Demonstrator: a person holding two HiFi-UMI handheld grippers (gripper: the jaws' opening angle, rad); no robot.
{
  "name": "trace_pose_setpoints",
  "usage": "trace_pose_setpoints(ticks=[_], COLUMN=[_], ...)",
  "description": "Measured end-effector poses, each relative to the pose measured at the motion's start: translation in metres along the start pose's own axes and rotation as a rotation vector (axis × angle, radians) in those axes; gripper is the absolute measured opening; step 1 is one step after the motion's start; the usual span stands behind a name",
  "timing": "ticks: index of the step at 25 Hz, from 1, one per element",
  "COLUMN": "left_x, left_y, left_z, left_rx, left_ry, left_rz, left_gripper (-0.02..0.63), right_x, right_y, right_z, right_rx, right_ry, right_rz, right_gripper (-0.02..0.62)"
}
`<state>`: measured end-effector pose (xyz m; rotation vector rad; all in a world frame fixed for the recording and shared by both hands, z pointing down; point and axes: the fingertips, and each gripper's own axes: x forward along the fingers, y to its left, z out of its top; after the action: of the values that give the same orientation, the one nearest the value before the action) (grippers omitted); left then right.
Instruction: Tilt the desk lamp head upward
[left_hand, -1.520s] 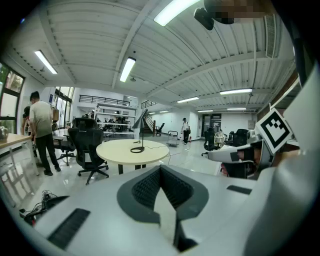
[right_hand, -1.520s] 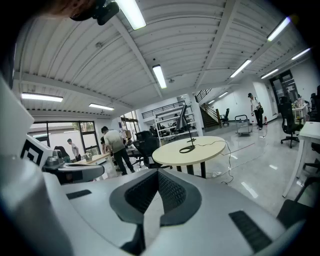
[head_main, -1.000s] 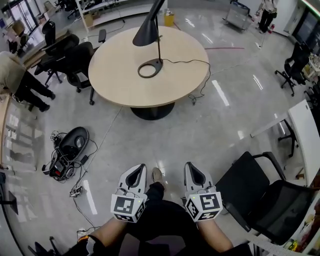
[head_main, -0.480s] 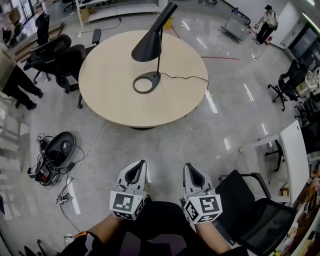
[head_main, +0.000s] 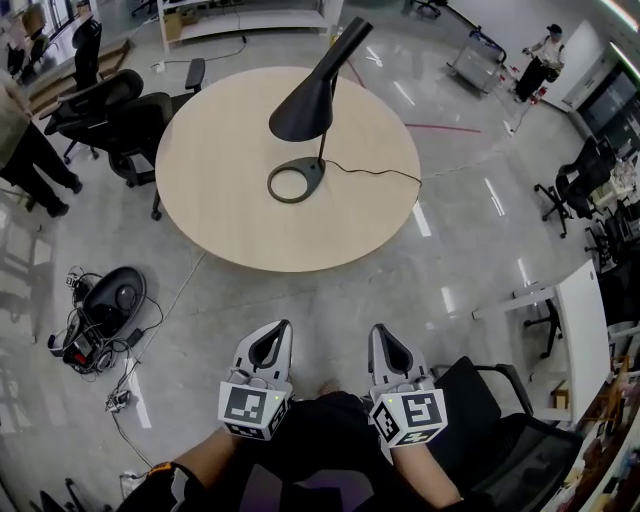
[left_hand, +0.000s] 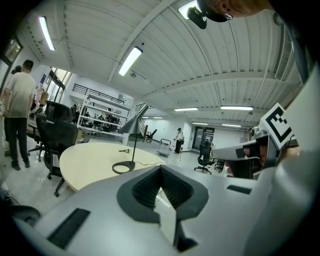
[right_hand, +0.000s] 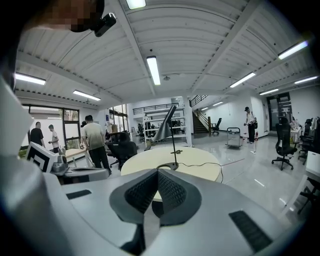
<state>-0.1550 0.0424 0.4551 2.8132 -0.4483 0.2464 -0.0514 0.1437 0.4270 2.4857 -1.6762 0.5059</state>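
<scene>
A black desk lamp with a cone head and a ring base stands on the round beige table, its cord trailing off to the right. The cone head slopes downward. The lamp shows far ahead in the left gripper view, and the lamp likewise in the right gripper view. My left gripper and right gripper are held low over the floor, well short of the table. Both are shut with nothing between the jaws.
Black office chairs stand at the table's far left. A bundle of cables and a black device lies on the floor at left. Another black chair is close at my right. A person stands at far left.
The table and lamp have shifted lower and closer in the head view as the person walks toward them. Both grippers keep their place and stay shut.
</scene>
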Motion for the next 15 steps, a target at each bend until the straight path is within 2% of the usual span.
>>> trace_pose_setpoints(ticks=[9,15], left_x=[0.033,0.090], left_y=[0.022,0.021], left_z=[0.005,0.033], left_rx=[-0.009,0.016], left_ry=[-0.006,-0.038], left_rz=[0.127,0.214], left_gripper=[0.046,0.046], right_x=[0.058,0.103], right_y=[-0.023,-0.070], right_z=[0.017,0.050], right_rx=[-0.018,-0.030], right_ry=[-0.012,-0.047], right_rz=[0.112,0.199], right_gripper=[0.015,0.015])
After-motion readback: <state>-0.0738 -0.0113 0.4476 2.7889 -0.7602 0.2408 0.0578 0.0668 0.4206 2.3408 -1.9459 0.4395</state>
